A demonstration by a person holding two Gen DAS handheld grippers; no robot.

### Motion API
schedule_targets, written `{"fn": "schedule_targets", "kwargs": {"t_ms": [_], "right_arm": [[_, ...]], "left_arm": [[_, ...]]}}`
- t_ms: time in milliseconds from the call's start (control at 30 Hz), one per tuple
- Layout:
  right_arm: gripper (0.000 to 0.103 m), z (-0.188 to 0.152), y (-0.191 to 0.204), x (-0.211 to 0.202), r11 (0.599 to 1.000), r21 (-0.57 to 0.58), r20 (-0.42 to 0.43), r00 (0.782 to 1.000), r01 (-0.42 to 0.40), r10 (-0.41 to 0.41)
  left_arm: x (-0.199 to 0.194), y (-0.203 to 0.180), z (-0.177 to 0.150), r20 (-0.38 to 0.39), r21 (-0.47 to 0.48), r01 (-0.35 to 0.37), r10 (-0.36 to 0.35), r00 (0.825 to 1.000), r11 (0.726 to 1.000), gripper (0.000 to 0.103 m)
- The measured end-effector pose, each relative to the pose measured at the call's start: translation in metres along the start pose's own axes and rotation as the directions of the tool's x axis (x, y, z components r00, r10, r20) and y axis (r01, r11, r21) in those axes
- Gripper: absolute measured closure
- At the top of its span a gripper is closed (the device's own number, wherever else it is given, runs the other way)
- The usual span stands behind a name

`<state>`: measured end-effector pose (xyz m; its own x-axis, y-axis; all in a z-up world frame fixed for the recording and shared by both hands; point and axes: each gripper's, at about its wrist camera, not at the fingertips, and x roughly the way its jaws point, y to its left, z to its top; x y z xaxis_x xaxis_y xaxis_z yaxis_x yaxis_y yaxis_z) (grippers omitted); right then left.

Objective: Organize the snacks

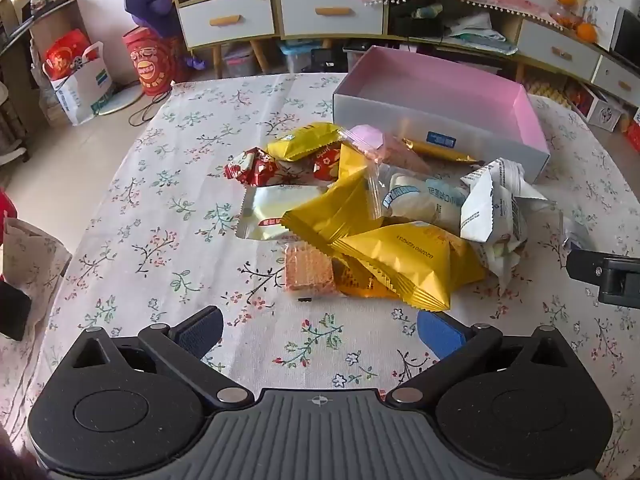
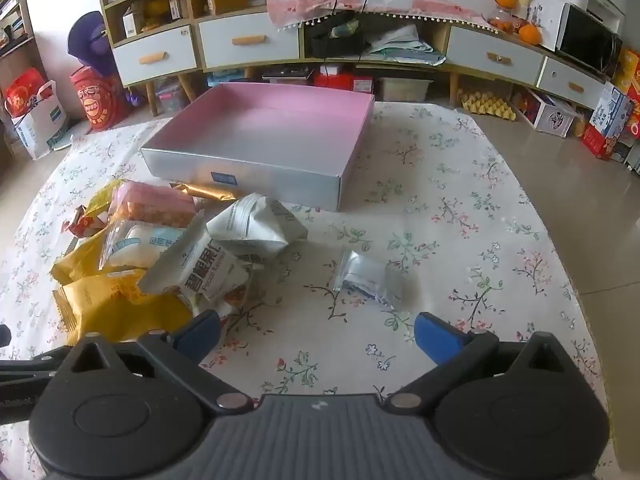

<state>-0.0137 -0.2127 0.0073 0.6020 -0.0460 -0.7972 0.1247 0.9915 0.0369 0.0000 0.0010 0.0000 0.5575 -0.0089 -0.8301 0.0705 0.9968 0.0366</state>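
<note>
Snacks [image 1: 372,216] lie heaped on the desk [image 1: 160,200], on its floral cloth, just in front of an open box [image 1: 440,120] with pink lining and grey outer walls. Left wrist view: the left hand-held gripper [image 1: 320,334] hovers over bare cloth short of the pile, jaws spread wide, nothing between the blue pads [image 1: 438,334]. Nearest to it lie a clear-wrapped wafer [image 1: 308,274] and a yellow packet [image 1: 404,260]; behind these a red patterned packet [image 1: 260,168], a clear bag with white contents [image 1: 420,200] and a crumpled white pouch [image 1: 496,208]. A gold stick [image 1: 436,149] lies against the box's front wall. Box interior holds no snacks as far as can be seen. Part of the other gripper enters at the right edge.

Right wrist view: the right hand-held gripper [image 2: 318,338] also stands wide, holding nothing. Pile sits to its left; a white pecan-kernel pouch [image 2: 208,272] is on top of the near packets. A small clear sachet [image 2: 368,276] lies alone on the cloth, apart from the heap, just ahead of the pads. Box [image 2: 240,172] beyond. Drawer cabinets [image 2: 248,40] line the back wall.
</note>
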Motion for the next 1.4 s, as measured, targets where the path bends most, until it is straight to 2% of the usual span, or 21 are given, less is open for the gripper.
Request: {"fn": "schedule_targets", "kwargs": {"t_ms": [1400], "right_arm": [[0.012, -0.005, 0.014, -0.008, 0.998, -0.059, 0.007, 1.0, 0.002, -0.001]], "left_arm": [[-0.014, 0.003, -0.001, 0.033, -0.01, 0.024, -0.024, 0.999, 1.0, 0.0]]}}
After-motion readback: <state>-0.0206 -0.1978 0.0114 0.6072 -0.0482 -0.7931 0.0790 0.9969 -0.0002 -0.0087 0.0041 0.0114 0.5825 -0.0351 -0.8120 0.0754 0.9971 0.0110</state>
